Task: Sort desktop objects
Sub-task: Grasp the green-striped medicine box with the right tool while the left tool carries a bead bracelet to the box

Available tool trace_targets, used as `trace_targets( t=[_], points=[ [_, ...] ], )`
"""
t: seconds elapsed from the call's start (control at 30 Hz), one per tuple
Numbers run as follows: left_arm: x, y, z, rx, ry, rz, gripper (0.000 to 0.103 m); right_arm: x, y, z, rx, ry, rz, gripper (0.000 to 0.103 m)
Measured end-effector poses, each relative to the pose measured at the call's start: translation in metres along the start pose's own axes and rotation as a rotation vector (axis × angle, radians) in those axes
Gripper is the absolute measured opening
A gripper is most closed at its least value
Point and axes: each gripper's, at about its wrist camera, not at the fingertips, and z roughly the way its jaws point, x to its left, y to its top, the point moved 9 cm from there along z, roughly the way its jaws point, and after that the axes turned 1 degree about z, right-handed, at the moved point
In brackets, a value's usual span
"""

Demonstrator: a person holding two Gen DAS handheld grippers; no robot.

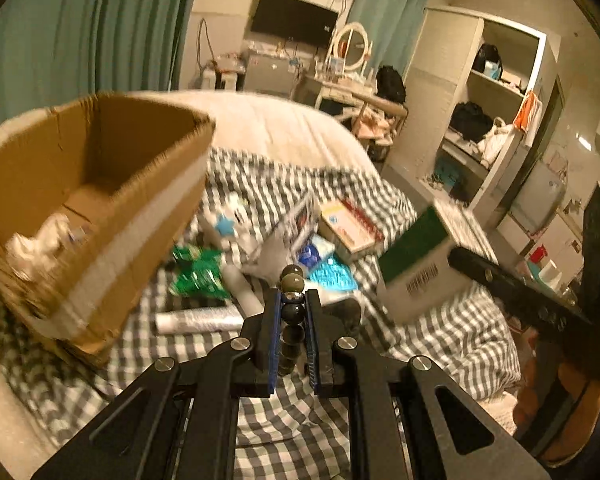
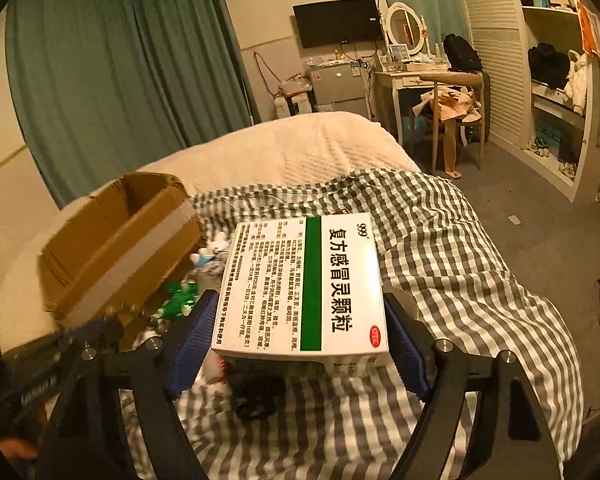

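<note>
Both grippers are loaded and lifted above the bed [image 2: 440,240]. Left gripper [image 1: 294,312]: jaws nearly shut, pinching a bead bracelet [image 1: 292,280]. Right gripper [image 2: 300,332]: jaws wide, clamping a medicine box [image 2: 304,284]. Next, judged: carry each over the cardboard box [image 1: 100,184] and release. Loose clutter [image 1: 260,240] lies beside it.

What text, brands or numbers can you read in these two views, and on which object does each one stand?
"999": top corner of the white medicine box.
"复方感冒灵颗粒": large black characters beside that box's green stripe.
Small print columns on the box: too small to read.
Barcode on the box's side: digits unreadable.
Red and white flat box on the checked bedsheet: print blurred.
</note>
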Motion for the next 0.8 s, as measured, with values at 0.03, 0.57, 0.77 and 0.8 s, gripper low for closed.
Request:
trace_targets(
  t=[0.03, 0.57, 0.77, 0.8],
  points=[
    [0.001, 0.005, -0.006, -0.02, 0.008, 0.0, 0.011, 0.002, 0.002, -0.004, -0.004, 0.001, -0.002, 0.078],
    [0.095, 0.124, -0.086, -0.288, 0.109, -0.061, 0.011, 0.17, 0.082, -0.032, -0.104, 0.198, -0.197, 0.078],
    [0.177, 0.124, -0.073, -0.281, 0.193, -0.164, 0.011, 0.249, 0.091, 0.022, -0.082, 0.291, -0.25, 0.078],
    [0.189, 0.119, -0.069, -0.277, 0.245, -0.173, 0.012, 0.263, 0.093, 0.038, -0.077, 0.3, -0.258, 0.078]
  ],
)
